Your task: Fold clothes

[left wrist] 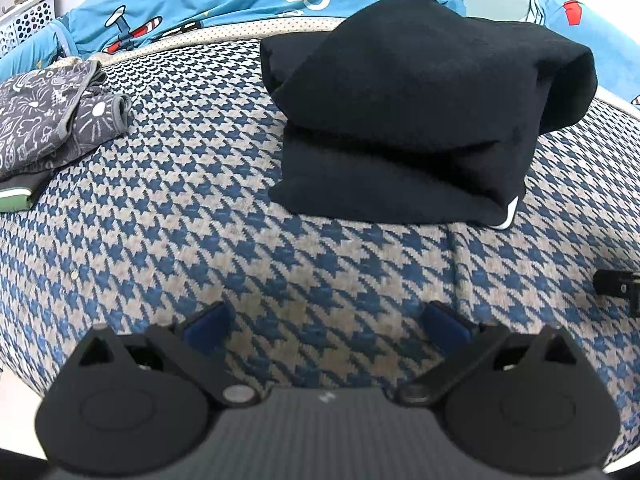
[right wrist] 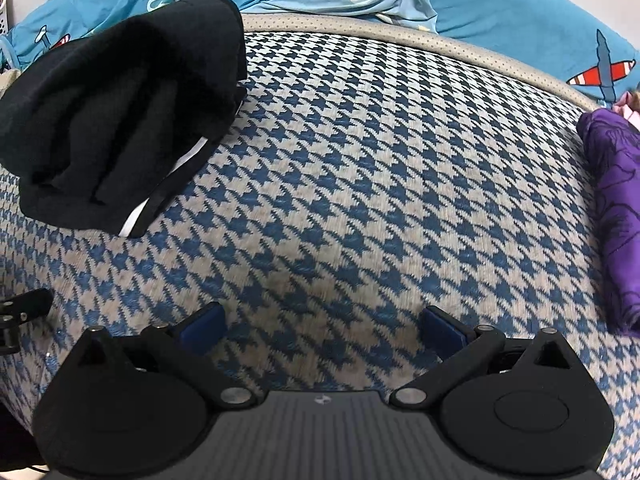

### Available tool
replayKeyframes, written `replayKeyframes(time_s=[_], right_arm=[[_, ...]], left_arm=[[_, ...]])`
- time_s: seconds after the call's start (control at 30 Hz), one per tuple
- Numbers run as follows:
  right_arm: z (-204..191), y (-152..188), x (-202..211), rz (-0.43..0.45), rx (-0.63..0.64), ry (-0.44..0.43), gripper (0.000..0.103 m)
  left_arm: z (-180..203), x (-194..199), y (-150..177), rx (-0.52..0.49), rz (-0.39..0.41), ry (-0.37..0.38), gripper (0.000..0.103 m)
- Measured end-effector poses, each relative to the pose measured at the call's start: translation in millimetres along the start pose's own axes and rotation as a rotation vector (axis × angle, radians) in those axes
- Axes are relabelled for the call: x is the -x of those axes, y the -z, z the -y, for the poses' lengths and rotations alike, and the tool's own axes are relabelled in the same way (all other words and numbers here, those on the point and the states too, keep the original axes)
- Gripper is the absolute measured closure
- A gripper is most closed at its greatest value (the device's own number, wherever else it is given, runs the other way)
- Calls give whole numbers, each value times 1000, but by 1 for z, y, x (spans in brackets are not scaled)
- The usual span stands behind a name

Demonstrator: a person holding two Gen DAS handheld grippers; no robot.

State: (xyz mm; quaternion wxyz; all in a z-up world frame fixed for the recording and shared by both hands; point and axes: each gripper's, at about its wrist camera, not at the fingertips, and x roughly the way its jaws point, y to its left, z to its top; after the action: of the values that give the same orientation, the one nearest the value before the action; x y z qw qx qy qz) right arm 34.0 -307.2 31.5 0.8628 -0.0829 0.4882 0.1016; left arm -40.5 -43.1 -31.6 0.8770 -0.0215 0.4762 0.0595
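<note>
Left wrist: folded black garment [left wrist: 420, 120] ahead of left gripper [left wrist: 326, 322]; both grippers spread, empty.

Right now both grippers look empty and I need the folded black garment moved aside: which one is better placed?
Left, probably. The black garment lies straight ahead of the left gripper; for the right gripper it sits far off to its left. Both are open.

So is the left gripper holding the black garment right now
No. The left gripper has its jaws spread with nothing between them, and the folded black garment lies apart from it on the houndstooth cover.
</note>
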Motion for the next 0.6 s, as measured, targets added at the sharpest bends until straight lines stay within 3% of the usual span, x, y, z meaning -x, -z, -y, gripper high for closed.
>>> replayKeyframes(time_s=[0.6], right_arm=[[-23,0,2,5,2,-18,0]], left_arm=[[0,-1,-3,7,-21,-8,0]])
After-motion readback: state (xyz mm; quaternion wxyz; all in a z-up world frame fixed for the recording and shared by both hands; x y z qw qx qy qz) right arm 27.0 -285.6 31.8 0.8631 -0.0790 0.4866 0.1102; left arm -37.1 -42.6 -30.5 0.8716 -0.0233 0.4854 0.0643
